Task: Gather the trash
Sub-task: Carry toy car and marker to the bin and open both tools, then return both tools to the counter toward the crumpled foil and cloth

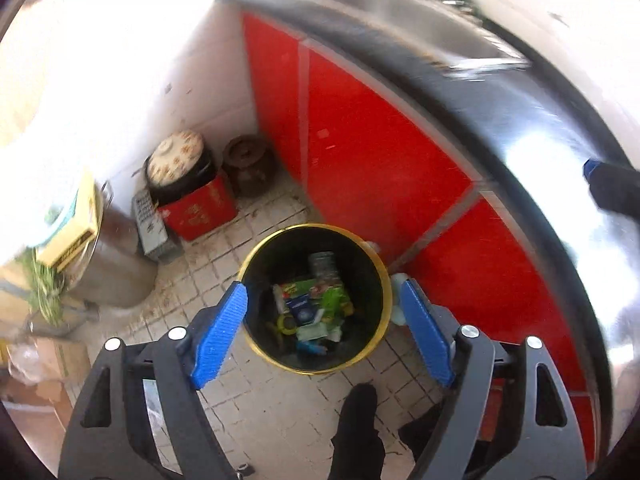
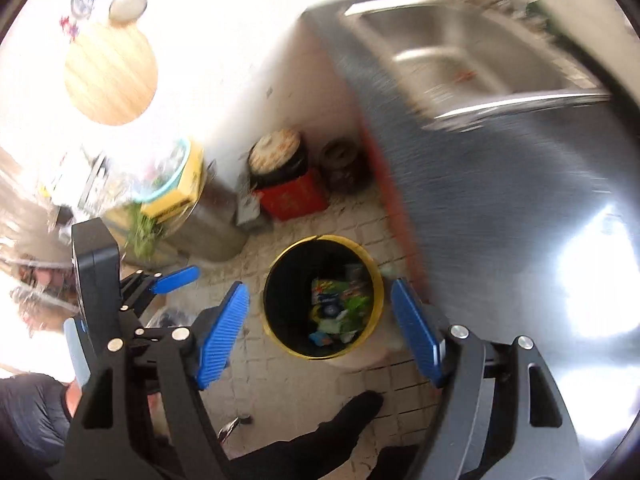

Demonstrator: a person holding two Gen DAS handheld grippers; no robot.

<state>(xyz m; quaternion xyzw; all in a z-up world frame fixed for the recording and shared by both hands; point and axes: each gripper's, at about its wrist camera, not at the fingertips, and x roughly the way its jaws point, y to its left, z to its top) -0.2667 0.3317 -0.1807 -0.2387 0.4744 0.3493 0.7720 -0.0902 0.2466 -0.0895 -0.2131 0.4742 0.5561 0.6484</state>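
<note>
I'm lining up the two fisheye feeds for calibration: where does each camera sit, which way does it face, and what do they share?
Left wrist: on the left gripper, looking down at the bin on the tiled floor beside the red cabinet; open blue fingers and a dark shoe show.
Right wrist: on the right gripper, looking down from farther right; open fingers, the left gripper and a shoe show.
Shared: bin, sink, red box.
</note>
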